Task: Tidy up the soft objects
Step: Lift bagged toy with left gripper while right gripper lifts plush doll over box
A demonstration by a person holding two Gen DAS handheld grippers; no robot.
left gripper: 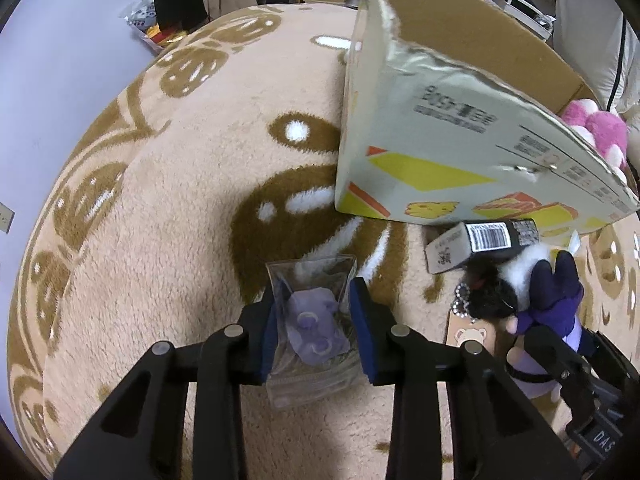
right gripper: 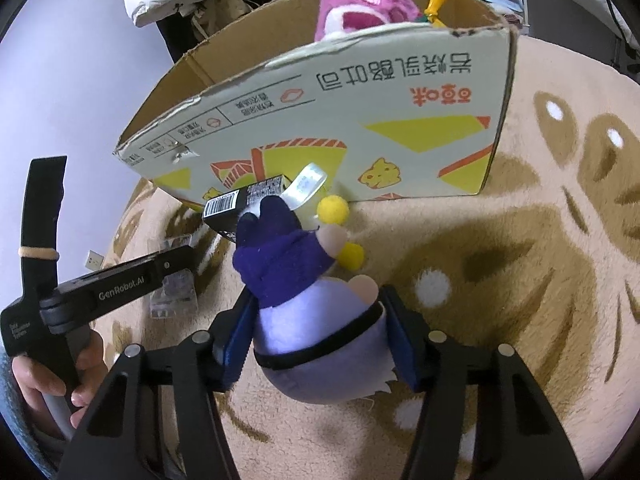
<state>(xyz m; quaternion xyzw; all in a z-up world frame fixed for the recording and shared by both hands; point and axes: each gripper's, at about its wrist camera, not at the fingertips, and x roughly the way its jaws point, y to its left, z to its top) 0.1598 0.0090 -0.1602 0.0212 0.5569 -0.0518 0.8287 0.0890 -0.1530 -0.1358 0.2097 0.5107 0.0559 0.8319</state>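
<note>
Pinching a clear pouch (left gripper: 316,332) with a small purple toy inside, left gripper (left gripper: 318,330) fingers pressed onto its sides, above the beige rug (left gripper: 168,208); squeezing a purple plush (right gripper: 312,316) between right gripper (right gripper: 320,340) fingers, just before the cardboard box (right gripper: 360,120) holding a pink plush (right gripper: 360,4)

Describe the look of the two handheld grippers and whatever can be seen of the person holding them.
Both the left gripper and the right gripper are matte black linkages with silver pivot pins and blue pads. The left one's body reads "GenRobot.AI" in white and has a tan rubber band around an upright black bar. The hand on its grey handle wears no glove.
</note>
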